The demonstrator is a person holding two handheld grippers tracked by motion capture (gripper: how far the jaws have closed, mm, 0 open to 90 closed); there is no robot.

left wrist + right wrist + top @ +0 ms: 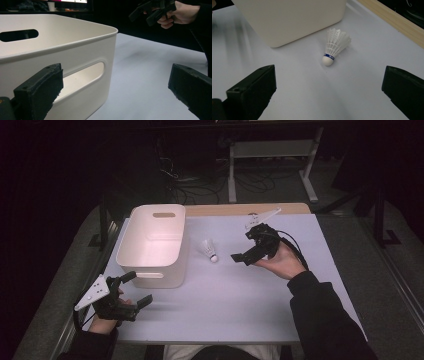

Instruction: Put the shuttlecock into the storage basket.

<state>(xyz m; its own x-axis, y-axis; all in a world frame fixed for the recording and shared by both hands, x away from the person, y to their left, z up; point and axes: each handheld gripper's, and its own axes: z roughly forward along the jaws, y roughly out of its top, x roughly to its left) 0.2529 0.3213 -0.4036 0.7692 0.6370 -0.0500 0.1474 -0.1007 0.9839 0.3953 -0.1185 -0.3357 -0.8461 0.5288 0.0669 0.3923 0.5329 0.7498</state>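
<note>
A white shuttlecock lies on its side on the table, just right of the white bin and apart from it. In the right gripper view the shuttlecock shows its cork tip with a blue band pointing toward the camera, feathers toward the bin.

The right gripper is held above the table to the right of the shuttlecock, aimed at it but not touching. Its 2 jaws stand wide apart in the right gripper view, with the shuttlecock between and beyond them and nothing held.

The left gripper sits at the near left corner of the table, just in front of the bin's near wall. Its 2 jaws are also spread wide and empty; in the left gripper view the bin with its handle slot rises close ahead, and the right gripper shows farther off in the person's hand.
</note>
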